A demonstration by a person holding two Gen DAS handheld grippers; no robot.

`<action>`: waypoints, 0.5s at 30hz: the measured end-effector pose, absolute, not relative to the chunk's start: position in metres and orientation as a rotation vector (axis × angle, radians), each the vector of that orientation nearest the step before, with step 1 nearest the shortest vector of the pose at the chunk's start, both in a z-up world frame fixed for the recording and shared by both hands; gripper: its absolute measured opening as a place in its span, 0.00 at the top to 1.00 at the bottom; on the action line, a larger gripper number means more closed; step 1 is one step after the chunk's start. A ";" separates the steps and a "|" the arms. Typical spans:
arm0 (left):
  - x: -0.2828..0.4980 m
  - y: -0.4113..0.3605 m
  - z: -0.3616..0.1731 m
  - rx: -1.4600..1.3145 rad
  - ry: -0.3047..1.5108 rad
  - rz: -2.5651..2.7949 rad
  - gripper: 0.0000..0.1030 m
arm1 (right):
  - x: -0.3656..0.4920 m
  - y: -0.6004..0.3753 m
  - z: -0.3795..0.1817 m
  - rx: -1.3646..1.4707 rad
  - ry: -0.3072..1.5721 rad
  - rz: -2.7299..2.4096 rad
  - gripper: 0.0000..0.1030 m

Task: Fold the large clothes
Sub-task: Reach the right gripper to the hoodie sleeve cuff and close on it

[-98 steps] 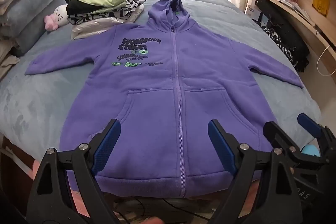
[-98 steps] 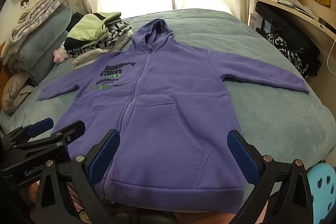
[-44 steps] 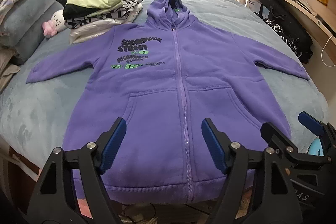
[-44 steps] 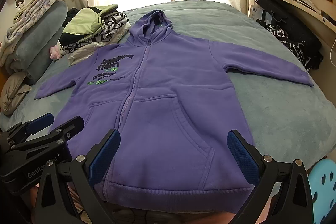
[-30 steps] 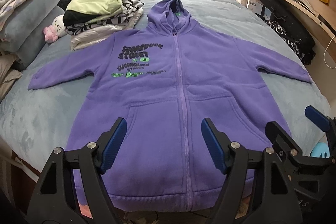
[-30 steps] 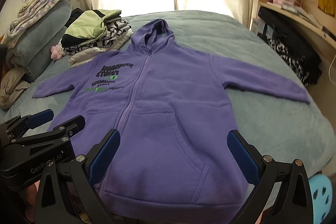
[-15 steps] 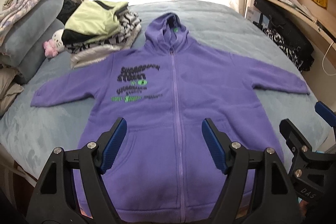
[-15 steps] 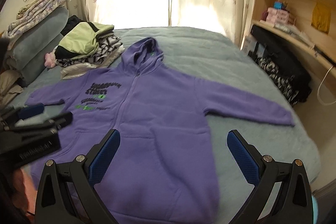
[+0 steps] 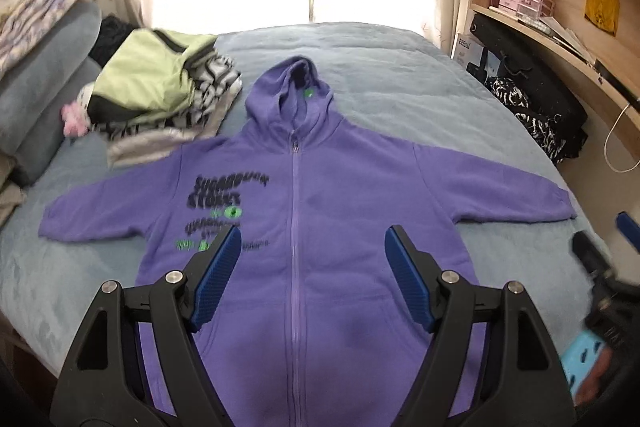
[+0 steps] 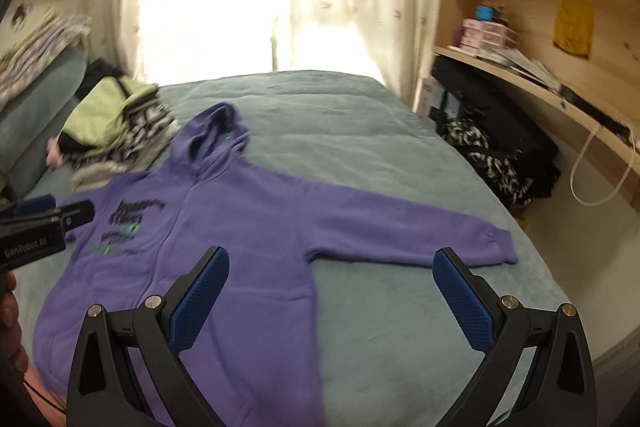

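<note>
Purple hoodie (image 9: 320, 211) lies flat on the bed (image 9: 400, 67), zipped, hood at 12 o'clock. My left gripper (image 9: 313, 281) and right gripper (image 10: 332, 301) hover above it, jaws apart, empty

- The hoodie (image 9: 320, 219) lies flat on the bed (image 9: 400, 67), hood toward the window.
- A stack of clothes (image 9: 160, 95) sits left of the hood.
- Shelves (image 10: 540, 39) stand right of the bed.

"GenRobot.AI" on left gripper (image 10: 48, 211)
</note>
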State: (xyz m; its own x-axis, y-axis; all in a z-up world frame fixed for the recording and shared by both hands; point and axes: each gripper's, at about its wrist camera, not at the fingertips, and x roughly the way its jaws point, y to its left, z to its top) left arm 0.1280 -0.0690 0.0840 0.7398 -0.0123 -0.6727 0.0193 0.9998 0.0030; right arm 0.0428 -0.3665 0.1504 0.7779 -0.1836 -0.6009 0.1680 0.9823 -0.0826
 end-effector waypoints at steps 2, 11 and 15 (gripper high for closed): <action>0.140 -0.079 0.082 0.041 0.715 -0.014 0.30 | 0.048 -0.400 0.150 0.008 0.654 -0.222 0.00; 0.217 -0.145 0.041 0.072 0.829 -0.125 0.30 | 0.081 -0.592 0.097 0.317 0.769 -0.354 0.04; 0.261 -0.169 -0.009 0.037 0.949 -0.122 0.30 | 0.081 -0.666 0.054 0.479 0.827 -0.394 0.27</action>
